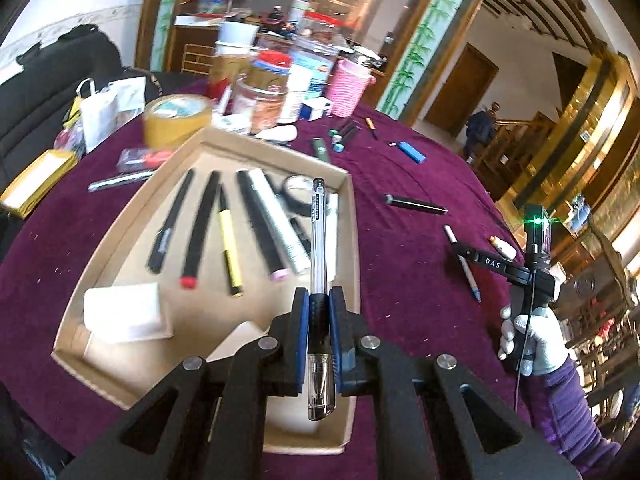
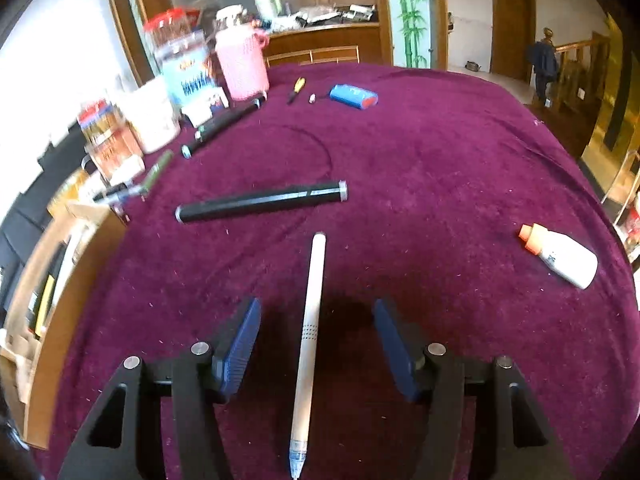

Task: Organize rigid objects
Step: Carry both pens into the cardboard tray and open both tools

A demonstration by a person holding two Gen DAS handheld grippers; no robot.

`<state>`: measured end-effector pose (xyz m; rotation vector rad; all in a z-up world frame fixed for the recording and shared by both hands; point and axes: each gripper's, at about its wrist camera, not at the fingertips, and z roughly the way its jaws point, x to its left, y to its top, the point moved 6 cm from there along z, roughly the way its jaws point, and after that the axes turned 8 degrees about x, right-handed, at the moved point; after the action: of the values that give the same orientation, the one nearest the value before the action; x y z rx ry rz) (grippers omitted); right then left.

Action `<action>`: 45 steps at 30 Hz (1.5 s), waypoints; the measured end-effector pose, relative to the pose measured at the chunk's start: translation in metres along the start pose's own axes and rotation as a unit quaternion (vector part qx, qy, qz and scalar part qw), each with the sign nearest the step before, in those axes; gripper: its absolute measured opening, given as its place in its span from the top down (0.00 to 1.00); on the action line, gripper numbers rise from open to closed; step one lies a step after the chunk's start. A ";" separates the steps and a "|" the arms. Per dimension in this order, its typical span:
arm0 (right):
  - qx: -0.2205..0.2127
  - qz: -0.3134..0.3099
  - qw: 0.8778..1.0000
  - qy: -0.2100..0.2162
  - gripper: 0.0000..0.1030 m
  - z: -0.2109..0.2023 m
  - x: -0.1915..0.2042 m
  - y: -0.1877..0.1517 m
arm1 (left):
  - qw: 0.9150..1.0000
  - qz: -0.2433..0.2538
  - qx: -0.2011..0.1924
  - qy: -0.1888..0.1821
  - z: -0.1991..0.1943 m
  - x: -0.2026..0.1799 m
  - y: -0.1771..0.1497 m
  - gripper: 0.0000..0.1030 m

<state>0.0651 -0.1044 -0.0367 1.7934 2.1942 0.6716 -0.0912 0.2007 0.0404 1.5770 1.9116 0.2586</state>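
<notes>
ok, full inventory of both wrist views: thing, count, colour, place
cardboard tray: 1, tan, on the cloth, left side
pens and markers in tray: several, mostly black, one yellow
clear pen: 1, black grip, clamped above the tray
white pen: 1, on cloth between the open right jaws
black pen: 1, beyond the white pen
small white bottle: 1, orange cap, lying at right
blue lighter: 1, far side
tape roll: 1, tan, behind the tray
pink basket: 1, among the far clutter
tablecloth: 1, maroon
left gripper: shut on clear pen
right gripper: open
gloved hand: white glove, purple sleeve
</notes>
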 end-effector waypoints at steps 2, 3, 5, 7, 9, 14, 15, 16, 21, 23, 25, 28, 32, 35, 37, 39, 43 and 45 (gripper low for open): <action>0.004 -0.015 0.999 -0.042 0.60 0.003 0.002 0.001 | 1.000 -0.004 -0.001 -0.002 -0.002 0.005 -0.004 0.91; 0.003 -0.018 0.999 -0.049 0.67 0.004 0.003 0.001 | 1.000 -0.006 -0.003 -0.004 -0.004 0.008 -0.005 0.91; 0.005 -0.009 0.999 -0.043 0.88 0.002 0.002 0.002 | 1.000 -0.007 -0.007 -0.007 -0.007 0.012 -0.008 0.91; 0.012 0.023 1.000 -0.016 0.93 -0.001 -0.005 0.001 | 1.000 -0.010 -0.009 -0.013 -0.007 0.016 -0.009 0.91; 0.013 0.050 0.999 0.014 0.93 -0.005 -0.009 -0.002 | 1.000 -0.014 -0.009 -0.022 -0.008 0.020 -0.010 0.91; 0.002 0.088 0.991 0.104 0.92 -0.033 0.005 -0.010 | 0.999 -0.018 0.001 -0.040 0.000 0.021 -0.013 0.91; 0.000 0.091 0.988 0.124 0.92 -0.039 0.011 -0.012 | 0.999 -0.021 0.004 -0.045 0.004 0.021 -0.014 0.91; -0.001 0.093 0.985 0.143 0.92 -0.045 0.019 -0.013 | 0.998 -0.025 0.009 -0.049 0.008 0.021 -0.014 0.91; 0.014 0.091 0.965 0.244 0.92 -0.065 0.073 -0.019 | 0.996 -0.042 0.041 -0.064 0.030 0.017 -0.018 0.91; 0.028 0.089 0.955 0.281 0.91 -0.066 0.100 -0.022 | 0.995 -0.050 0.051 -0.062 0.039 0.018 -0.019 0.91; 0.044 0.081 0.947 0.307 0.91 -0.063 0.128 -0.025 | 0.994 -0.065 0.062 -0.062 0.047 0.022 -0.020 0.91; 0.066 0.064 0.939 0.333 0.91 -0.058 0.170 -0.031 | 0.994 -0.080 0.060 -0.052 0.049 0.027 -0.020 0.90; 0.084 0.041 0.938 0.333 0.91 -0.050 0.212 -0.037 | 0.995 -0.093 0.043 -0.017 0.044 0.043 -0.020 0.90; 0.097 0.033 0.940 0.324 0.91 -0.040 0.232 -0.039 | 0.994 -0.106 0.035 -0.021 0.039 0.053 -0.019 0.85; 0.102 0.030 0.943 0.314 0.91 -0.033 0.238 -0.039 | 0.993 -0.108 0.025 -0.040 0.033 0.054 -0.020 0.75; 0.107 0.024 0.947 0.303 0.90 -0.027 0.244 -0.040 | 0.993 -0.105 0.012 -0.047 0.025 0.052 -0.020 0.56; 0.117 0.022 0.951 0.284 0.90 -0.017 0.249 -0.044 | 0.994 -0.099 -0.013 -0.044 0.010 0.050 -0.016 0.46; 0.118 0.022 0.955 0.272 0.90 -0.015 0.249 -0.046 | 0.994 -0.097 -0.026 -0.035 0.003 0.053 -0.014 0.38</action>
<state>-0.0378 0.1266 -0.0190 1.9526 2.6877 1.0582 -0.1051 0.2457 0.0122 1.3377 1.9708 0.1645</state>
